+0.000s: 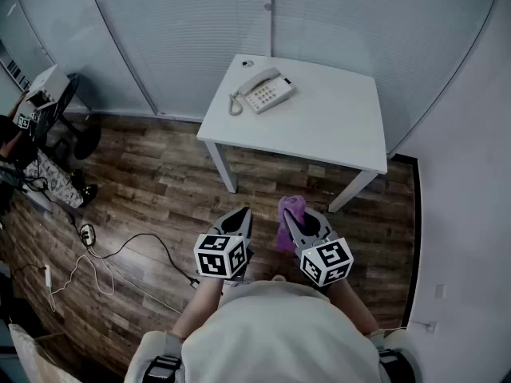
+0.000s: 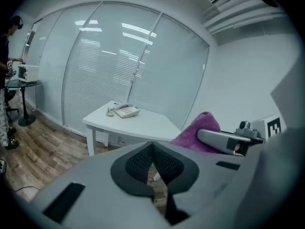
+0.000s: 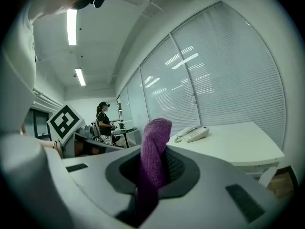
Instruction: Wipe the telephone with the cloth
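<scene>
Right claw is pinching the purple cloth. One end of the cloth stands up above the pads and the rest hangs below them. Gripping it partway along like this probably leaves a loose flap ready for rubbing. Left claw is pressed together with nothing in it, likely kept free to steady the telephone or lift its handset when the wiping starts. Both are held side by side close in front of the person's body, above the wooden floor and well apart from the work.

The telephone sits near the far left corner of the white table. Its handset is on the cradle and a coiled cord curls off its left side. That spot puts it on the side away from the person, so reaching it looks to call for stepping up to the table first. By the look of things, the wiping has not begun.

No box, bin or other container shows in any view, so there are no contents to tell.
</scene>
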Available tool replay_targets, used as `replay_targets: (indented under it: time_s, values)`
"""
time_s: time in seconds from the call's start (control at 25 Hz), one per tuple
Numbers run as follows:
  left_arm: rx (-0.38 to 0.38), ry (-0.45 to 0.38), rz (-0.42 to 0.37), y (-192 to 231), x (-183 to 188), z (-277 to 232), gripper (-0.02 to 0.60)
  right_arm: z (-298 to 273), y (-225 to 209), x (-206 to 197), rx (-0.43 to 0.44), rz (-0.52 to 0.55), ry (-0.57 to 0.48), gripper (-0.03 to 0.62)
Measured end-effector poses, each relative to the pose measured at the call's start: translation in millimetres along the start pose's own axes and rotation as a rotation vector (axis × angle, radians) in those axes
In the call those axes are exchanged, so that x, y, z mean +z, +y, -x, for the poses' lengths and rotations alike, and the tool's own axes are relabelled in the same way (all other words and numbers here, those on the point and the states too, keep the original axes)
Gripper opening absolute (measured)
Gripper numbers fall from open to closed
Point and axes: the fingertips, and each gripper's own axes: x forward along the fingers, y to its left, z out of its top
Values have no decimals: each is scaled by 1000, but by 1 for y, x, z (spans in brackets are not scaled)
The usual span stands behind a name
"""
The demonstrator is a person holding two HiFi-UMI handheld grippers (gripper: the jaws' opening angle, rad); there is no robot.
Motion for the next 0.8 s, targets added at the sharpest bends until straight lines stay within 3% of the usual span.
replay_targets:
  time_s: [0.12, 0.8]
  values:
    - [-18, -17, 1, 0, 1, -1, 21, -2, -2, -1, -7, -10, -19, 58]
    - [56, 8, 59, -20, -35, -2, 20, 22, -17, -20, 43, 1, 27, 60]
